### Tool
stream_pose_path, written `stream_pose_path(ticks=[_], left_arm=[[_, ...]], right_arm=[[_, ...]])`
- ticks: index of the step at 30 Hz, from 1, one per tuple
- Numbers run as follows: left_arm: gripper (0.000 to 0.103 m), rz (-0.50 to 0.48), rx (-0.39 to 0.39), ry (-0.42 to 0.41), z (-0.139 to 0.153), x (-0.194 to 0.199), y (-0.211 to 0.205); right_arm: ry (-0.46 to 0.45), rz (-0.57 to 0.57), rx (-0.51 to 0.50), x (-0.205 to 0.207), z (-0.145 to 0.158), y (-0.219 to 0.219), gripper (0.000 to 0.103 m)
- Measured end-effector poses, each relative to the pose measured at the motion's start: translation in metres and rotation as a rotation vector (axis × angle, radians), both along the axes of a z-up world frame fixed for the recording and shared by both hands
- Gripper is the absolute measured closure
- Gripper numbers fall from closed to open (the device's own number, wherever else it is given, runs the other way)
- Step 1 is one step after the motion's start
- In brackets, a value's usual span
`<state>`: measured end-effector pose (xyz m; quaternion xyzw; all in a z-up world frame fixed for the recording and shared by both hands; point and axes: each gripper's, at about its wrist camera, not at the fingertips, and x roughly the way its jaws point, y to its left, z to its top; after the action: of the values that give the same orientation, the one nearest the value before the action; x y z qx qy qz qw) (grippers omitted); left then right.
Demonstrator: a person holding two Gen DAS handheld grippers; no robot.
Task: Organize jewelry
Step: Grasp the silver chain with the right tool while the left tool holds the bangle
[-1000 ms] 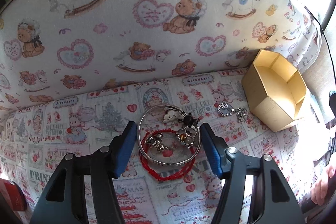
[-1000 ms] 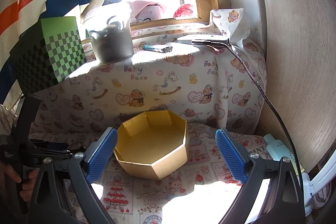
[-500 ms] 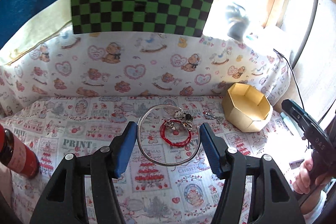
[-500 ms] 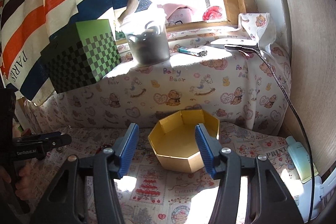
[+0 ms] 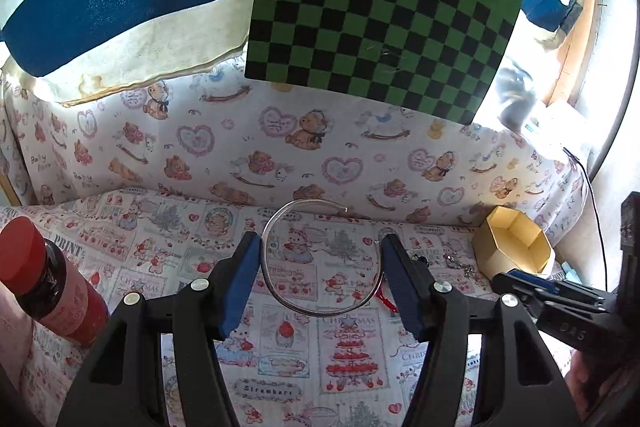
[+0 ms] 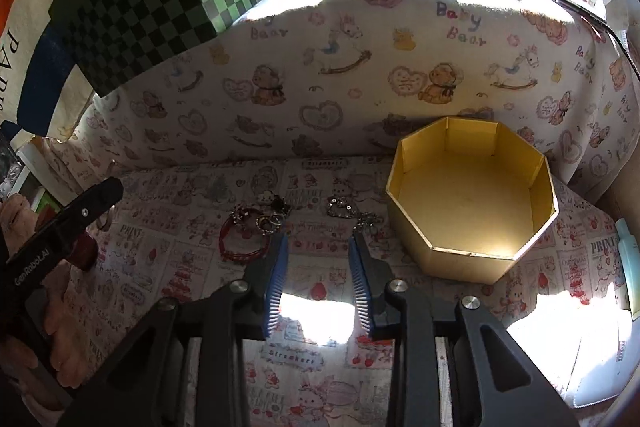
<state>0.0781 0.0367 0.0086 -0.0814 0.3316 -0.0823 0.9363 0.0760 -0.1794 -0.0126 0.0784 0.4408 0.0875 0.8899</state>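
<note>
Patterned teddy-bear cloth (image 5: 328, 311) covers the surface. Between its blue pads, the left gripper (image 5: 320, 279) clamps a thin silver open bangle (image 5: 280, 291), lifted upright off the cloth. Over at the right gripper (image 6: 318, 279), the jaws stand parted and empty, near a red cord bracelet (image 6: 240, 243) and small silver charms (image 6: 342, 207), beside an empty gold octagonal cardboard box (image 6: 472, 247).

Shiny metal bangle (image 5: 316, 263), seemingly cardboard box (image 6: 472, 203)

Both grippers: black frames, silver screws, blue ribbed fingers (image 6: 277, 277), white "GenRobot.AI" lettering.
</note>
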Motion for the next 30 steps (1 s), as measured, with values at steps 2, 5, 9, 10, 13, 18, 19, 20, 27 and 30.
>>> stream_pose_path(ticks=[2,5,9,10,13,18,19,20,27,30], left_arm=[[0.043,0.005,0.006,-0.009,0.001,-0.001,-0.001],[0.043,0.014,0.015,-0.018,0.002,-0.003,-0.002],[0.043,0.021,0.009,-0.019,0.003,-0.004,-0.001],[0.043,0.02,0.015,-0.02,0.002,-0.004,-0.001],[0.043,0.018,0.042,-0.018,-0.003,-0.001,-0.004],[0.043,0.077,0.083,-0.02,-0.011,0.005,-0.003],[0.043,0.093,0.082,-0.026,-0.012,0.005,-0.001],[0.043,0.106,0.084,-0.033,-0.012,0.004,0.001],[0.043,0.167,0.063,-0.088,0.001,-0.006,0.014],[0.043,0.223,0.114,-0.175,0.016,-0.019,0.016]], right_arm=[[0.029,-0.038,-0.041,0.009,-0.011,0.004,0.077],[0.055,-0.14,-0.121,0.018,-0.023,0.003,0.081],[0.085,-0.143,-0.083,0.028,-0.033,0.001,0.085],[0.077,-0.149,-0.098,0.029,-0.034,0.002,0.085],[0.061,-0.142,-0.127,0.033,-0.035,0.007,0.086],[0.028,-0.129,-0.181,0.035,-0.038,0.016,0.096],[0.024,-0.126,-0.179,0.036,-0.04,0.02,0.099],[0.026,-0.121,-0.164,0.035,-0.041,0.02,0.1],[-0.022,-0.041,-0.059,0.007,-0.025,0.018,0.102],[-0.09,0.011,-0.023,-0.012,-0.004,0.016,0.102]])
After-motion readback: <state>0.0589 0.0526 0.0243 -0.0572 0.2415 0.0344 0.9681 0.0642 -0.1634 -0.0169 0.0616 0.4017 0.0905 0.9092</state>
